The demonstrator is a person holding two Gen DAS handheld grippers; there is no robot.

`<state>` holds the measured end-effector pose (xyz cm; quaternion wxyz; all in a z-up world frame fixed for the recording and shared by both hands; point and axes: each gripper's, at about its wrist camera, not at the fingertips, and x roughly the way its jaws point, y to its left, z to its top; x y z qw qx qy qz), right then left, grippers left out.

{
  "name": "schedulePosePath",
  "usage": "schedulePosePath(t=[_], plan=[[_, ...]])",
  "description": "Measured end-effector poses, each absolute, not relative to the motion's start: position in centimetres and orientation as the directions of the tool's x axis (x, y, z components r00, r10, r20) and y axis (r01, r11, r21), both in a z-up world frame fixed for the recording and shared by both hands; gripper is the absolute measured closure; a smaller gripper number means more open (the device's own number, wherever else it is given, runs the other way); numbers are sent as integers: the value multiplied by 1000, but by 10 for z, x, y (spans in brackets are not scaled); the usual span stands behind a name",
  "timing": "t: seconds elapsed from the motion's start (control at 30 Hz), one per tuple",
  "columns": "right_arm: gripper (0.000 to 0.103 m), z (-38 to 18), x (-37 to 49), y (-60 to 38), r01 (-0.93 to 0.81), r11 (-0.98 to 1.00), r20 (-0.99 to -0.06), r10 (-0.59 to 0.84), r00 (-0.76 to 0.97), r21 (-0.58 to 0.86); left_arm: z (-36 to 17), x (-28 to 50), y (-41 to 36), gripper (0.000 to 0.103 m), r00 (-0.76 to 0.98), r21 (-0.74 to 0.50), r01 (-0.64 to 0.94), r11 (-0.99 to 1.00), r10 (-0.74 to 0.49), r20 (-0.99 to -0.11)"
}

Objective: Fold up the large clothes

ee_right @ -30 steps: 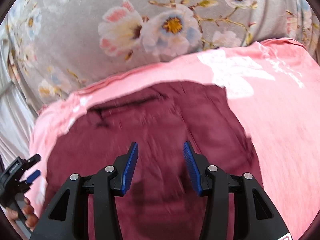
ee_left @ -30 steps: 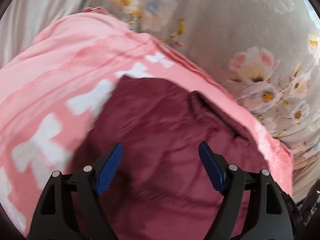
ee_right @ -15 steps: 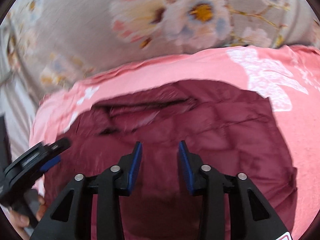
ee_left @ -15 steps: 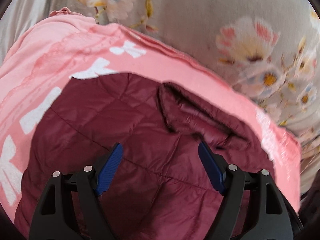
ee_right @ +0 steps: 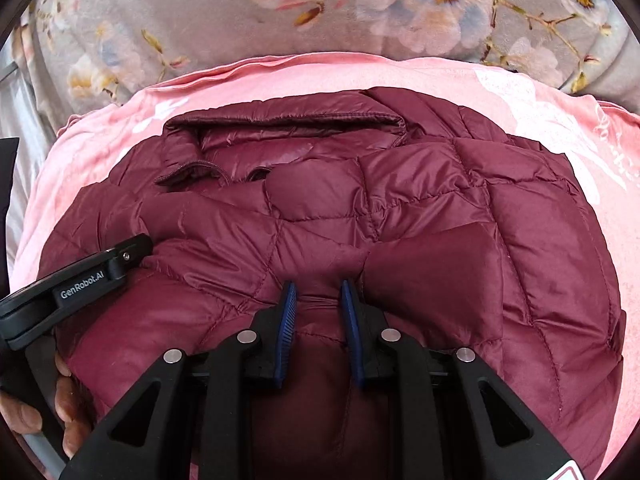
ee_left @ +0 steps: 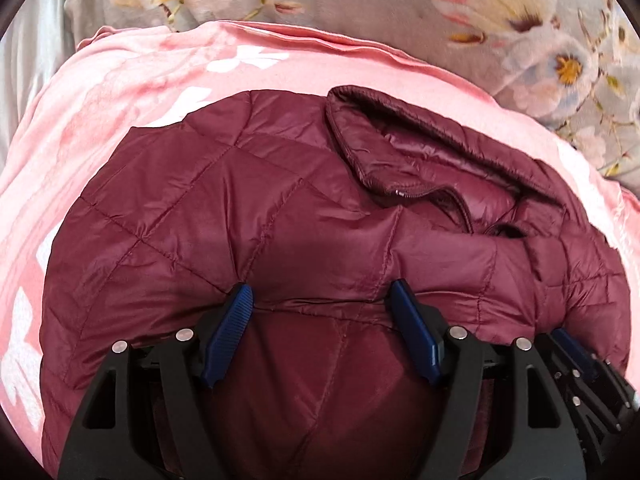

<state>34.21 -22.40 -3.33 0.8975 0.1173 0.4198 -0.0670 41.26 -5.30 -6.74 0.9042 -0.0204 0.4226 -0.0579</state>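
A maroon quilted puffer jacket (ee_left: 248, 216) is lying collar-away on a pink blanket with white printed shapes (ee_left: 120, 80), which is itself spreading over a grey bedcover with a pale floral print (ee_left: 360, 4). The left gripper (ee_left: 322, 300) is resting low on the jacket with its blue-padded fingers (ee_left: 228, 330) spread wide; both pads are pressing into a raised fold of the fabric, but the jaws are not clamping it. The right gripper (ee_right: 316, 300) is sitting on the near part of the jacket (ee_right: 400, 208) with its fingers (ee_right: 286, 332) drawn close together, and a narrow ridge of maroon fabric is standing pinched between the two pads. In the right wrist view, the jacket's stand-up collar (ee_right: 280, 118) and its zipper are lying at the far edge, and the pink blanket (ee_right: 280, 76) is framing the garment on all visible sides. The left gripper (ee_right: 76, 280) is appearing at the left of that view, touching the jacket, with the person's hand (ee_right: 44, 412) holding its handle below.
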Motion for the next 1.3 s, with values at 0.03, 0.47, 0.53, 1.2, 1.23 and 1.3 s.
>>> schedulePosePath(t=[0.03,0.47,0.53,1.2,1.23,1.3], plan=[[82,-33,342,-225,216,963,-769,-15,639,161,-68,412,-53,33,636,-83,87,993,-119,-762],[61,-1,397,-316,361,791,-674,87,734,495,-32,461,-14,31,597,-527,-30,849,-407,-691],[61,-9,411,-319,372,778,-693,110,712,506,-47,478,-13,31,551,-590,-78,804,-458,-697],[97,-7,413,-305,258,834,-649,149,746,488,-51,462,-28,94,607,-540,63,840,-462,-647],[95,-10,417,-305,254,824,-652,175,737,507,-57,464,-31,94,602,-523,56,850,-447,-662],[91,-13,424,-304,249,824,-671,198,715,508,-65,465,-33,94,597,-513,50,857,-438,-673]])
